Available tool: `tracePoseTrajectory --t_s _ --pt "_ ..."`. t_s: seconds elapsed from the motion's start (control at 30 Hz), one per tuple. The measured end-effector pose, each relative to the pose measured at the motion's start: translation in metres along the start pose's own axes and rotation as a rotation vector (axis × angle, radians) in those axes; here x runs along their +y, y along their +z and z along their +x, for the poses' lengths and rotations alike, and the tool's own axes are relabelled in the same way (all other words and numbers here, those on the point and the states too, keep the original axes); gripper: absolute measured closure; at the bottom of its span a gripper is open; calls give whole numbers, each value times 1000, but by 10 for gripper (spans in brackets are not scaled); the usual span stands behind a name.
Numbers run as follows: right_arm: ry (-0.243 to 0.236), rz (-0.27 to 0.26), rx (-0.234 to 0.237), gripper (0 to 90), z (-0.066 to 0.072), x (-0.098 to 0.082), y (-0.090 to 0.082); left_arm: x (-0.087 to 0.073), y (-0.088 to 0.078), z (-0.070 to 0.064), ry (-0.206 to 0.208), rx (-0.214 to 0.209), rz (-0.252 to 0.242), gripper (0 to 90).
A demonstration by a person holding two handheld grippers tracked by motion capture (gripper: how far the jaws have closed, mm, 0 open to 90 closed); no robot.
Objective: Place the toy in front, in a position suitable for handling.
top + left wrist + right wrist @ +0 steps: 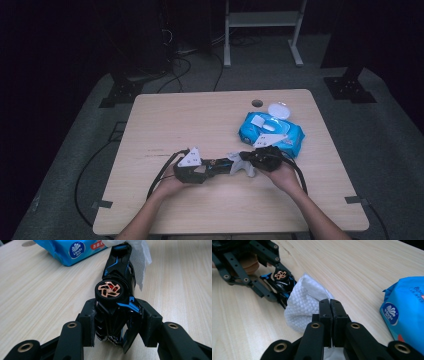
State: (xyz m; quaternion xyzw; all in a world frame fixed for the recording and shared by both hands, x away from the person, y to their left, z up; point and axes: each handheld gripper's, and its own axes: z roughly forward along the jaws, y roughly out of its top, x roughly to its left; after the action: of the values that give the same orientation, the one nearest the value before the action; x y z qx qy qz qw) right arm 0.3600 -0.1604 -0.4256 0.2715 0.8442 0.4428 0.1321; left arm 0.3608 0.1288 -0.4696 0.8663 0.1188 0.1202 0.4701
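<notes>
A black and blue toy car (117, 302) with a copper-coloured wheel lies on its side just above the table. My left gripper (117, 322) is shut on its rear end, one pad on each flank. A white wet wipe (304, 305) is draped over the car's far end (280, 285). My right gripper (329, 305) is shut on this wipe, jaws pressed together with the cloth bunched in front of them. In the high view the left gripper (212, 169) and right gripper (245, 165) meet tip to tip near the table's front middle, with the wipe (234, 158) between them.
A blue pack of wet wipes (271, 131), its white lid flipped open, lies just behind my right hand on the light wooden table (200, 115). A round cable hole (257, 103) sits near the far edge. Cables trail off the table's left side.
</notes>
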Motion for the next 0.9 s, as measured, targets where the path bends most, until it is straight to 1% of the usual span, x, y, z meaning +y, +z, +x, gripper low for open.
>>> tracePoseTrajectory --t_s 0.07,0.1,0.13,0.2,0.23,0.27,0.3,0.4,0.43,0.5,0.53,0.57,0.6,0.63,0.7,0.73,0.8,0.83,0.87,0.9 --pt "-3 -1 1 879 1 -1 -1 1 0 -2 24 8 6 547" --pt "2 -3 5 879 1 -2 -2 2 0 -4 37 16 12 545" --pt "5 -5 12 880 2 -3 -3 2 0 -5 42 19 14 543" --pt "15 -11 25 880 4 -7 -6 2 0 -6 33 11 18 541" --pt "16 -11 32 881 5 -9 -8 2 1 -6 32 12 21 525" --pt "16 -11 35 881 6 -10 -9 2 1 -6 18 3 28 499" --pt "13 -6 42 881 9 -13 -12 2 2 -6 11 -5 30 453" --pt "4 -3 48 880 13 -15 -14 1 2 -6 10 -16 35 410" --pt "2 -4 47 881 13 -16 -14 1 2 -6 7 -18 36 379" --pt "3 1 52 881 15 -18 -14 1 2 -6 -7 -32 31 344" --pt "1 4 52 881 17 -19 -15 1 1 -8 4 -37 29 327" --pt "1 4 52 881 17 -19 -15 1 1 -8 4 -37 29 304" --pt "-3 8 51 881 18 -21 -14 1 0 -8 11 -36 25 304" --pt "-3 24 58 880 21 -24 -13 0 -2 -10 27 -23 20 274" --pt "-4 34 60 879 22 -25 -11 0 -3 -9 26 -25 16 278" --pt "-7 41 59 880 23 -27 -9 0 -4 -8 30 -12 17 295" --pt "5 52 72 880 22 -30 -5 -1 -4 -7 33 -5 20 283" --pt "6 53 75 879 22 -31 -4 -1 -3 -7 33 -6 18 281" --pt "20 53 81 879 21 -30 -3 -1 -3 -7 37 1 23 259" --pt "20 53 81 879 21 -30 -3 -1 -3 -7 38 4 24 259"
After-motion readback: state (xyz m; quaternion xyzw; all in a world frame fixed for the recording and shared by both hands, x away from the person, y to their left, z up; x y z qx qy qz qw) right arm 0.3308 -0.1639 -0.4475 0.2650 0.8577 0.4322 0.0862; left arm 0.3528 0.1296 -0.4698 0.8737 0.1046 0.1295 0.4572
